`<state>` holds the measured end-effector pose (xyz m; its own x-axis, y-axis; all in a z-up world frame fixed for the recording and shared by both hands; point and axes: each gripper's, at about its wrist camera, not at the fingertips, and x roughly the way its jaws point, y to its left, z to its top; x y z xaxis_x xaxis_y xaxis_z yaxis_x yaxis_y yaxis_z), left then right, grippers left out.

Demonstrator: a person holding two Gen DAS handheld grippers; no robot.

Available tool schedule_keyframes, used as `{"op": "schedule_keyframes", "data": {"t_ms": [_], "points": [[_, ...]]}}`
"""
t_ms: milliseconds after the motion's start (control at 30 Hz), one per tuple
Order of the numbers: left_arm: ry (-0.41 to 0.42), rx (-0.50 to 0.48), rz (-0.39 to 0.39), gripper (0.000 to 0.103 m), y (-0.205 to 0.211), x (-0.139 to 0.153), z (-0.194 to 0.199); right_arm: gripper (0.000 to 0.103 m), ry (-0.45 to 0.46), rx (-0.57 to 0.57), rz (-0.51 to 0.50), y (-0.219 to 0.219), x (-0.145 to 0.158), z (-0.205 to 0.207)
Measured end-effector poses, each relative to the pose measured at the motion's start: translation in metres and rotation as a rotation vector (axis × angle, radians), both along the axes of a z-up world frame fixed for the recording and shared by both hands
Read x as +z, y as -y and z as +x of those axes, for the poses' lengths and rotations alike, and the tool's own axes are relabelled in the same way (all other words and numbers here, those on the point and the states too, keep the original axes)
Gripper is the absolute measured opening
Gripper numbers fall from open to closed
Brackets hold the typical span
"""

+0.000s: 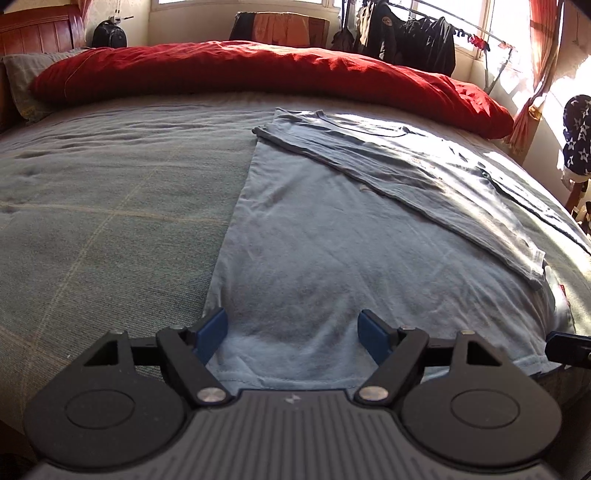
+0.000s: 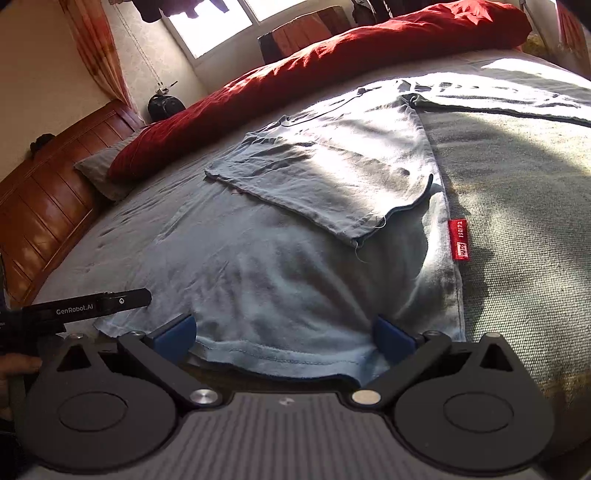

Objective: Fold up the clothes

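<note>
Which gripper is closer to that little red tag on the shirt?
The right gripper. The red tag lies just ahead of it, to its right. From the left gripper the tag sits far off to the right.

A wide bed (image 1: 92,206) with a grey-green checked cover fills the room ahead. A red duvet (image 1: 258,70) lies bunched along its far side, beside a grey pillow (image 1: 22,74) and a reddish wooden headboard (image 2: 48,192). Bright windows (image 2: 218,26) with orange curtains (image 2: 96,44) throw sun patches across the cover. Dark clothes hang on a rack (image 1: 413,33) at the far wall.
</note>
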<state>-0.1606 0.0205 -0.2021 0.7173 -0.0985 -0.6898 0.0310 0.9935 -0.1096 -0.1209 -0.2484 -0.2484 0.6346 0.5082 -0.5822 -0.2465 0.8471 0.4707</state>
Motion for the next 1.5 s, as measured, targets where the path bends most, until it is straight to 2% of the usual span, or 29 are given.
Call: {"op": "schedule_keyframes", "data": {"t_ms": [133,233,333,433,533,700,767,867,1033,1133,1333,1500], "points": [[0.028,-0.020,-0.084,0.078,-0.013,0.015,-0.005,0.103,-0.001,-0.002,0.015,0.002,0.000,0.000],[0.054,-0.016,-0.044,0.081,-0.012,0.021,0.002,0.103,-0.007,-0.014,0.001,-0.002,0.005,0.000],[0.005,-0.022,-0.038,0.081,-0.008,0.009,0.009,0.103,-0.014,-0.028,-0.034,-0.009,0.016,0.001],[0.001,-0.035,0.009,0.081,0.000,0.000,0.001,0.103,0.091,0.011,-0.207,-0.036,0.032,0.003],[0.003,-0.077,0.041,0.081,0.005,0.006,-0.010,0.103,0.144,0.069,-0.334,-0.063,0.037,0.016],[0.090,-0.133,0.056,0.082,0.007,0.029,-0.021,0.103,0.127,0.114,-0.505,-0.090,0.017,0.021],[0.110,-0.168,0.072,0.082,0.013,0.032,-0.021,0.103,0.107,0.112,-0.488,-0.083,0.008,0.008],[0.114,-0.229,0.048,0.082,0.025,0.027,-0.018,0.103,0.096,0.092,-0.440,-0.068,0.004,-0.009],[0.062,-0.345,0.011,0.082,0.047,0.011,-0.023,0.103,0.103,0.100,-0.475,-0.065,0.000,-0.020],[-0.021,-0.345,-0.009,0.082,0.046,-0.002,-0.026,0.103,0.098,0.092,-0.472,-0.066,0.000,-0.019],[-0.020,-0.331,-0.035,0.082,0.030,0.008,-0.038,0.103,0.095,0.095,-0.453,-0.062,-0.001,-0.019],[0.016,-0.298,-0.017,0.082,0.029,0.030,-0.015,0.103,0.089,0.103,-0.460,-0.062,0.000,-0.018]]}}
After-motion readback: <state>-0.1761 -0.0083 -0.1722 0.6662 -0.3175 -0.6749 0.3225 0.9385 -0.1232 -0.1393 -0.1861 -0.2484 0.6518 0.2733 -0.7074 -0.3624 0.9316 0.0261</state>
